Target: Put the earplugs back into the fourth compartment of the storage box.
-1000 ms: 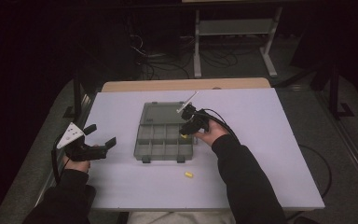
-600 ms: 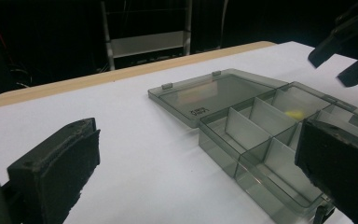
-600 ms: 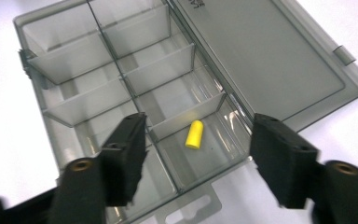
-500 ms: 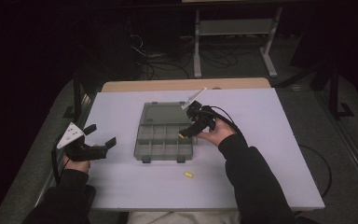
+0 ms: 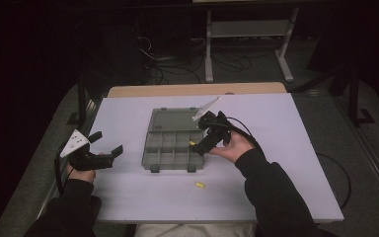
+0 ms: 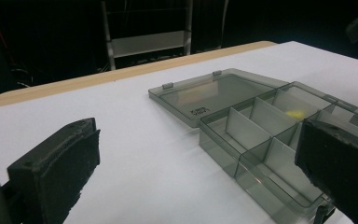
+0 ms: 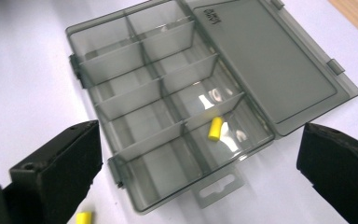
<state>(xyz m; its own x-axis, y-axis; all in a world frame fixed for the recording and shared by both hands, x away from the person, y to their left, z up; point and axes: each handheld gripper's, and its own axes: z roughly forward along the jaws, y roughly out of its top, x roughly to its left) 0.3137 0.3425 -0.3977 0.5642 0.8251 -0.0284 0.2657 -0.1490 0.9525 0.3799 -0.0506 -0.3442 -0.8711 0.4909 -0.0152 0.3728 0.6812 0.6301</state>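
My right gripper [image 5: 203, 139] hangs centre-right in the high view over the right edge of the one smoky grey clear plastic compartment box [image 5: 170, 148], jaws just opened wide and holding nothing, while my left gripper [image 5: 104, 144] sits at the left edge, also spread wide and empty. I count two small yellow foam cylinders: one [image 7: 215, 128] lies in a right-end compartment beside the flat-open hinged lid [image 7: 270, 60], the other [image 5: 199, 185] on the white table [image 5: 286, 148] below the box. Since a second ago the right gripper has risen off the box.
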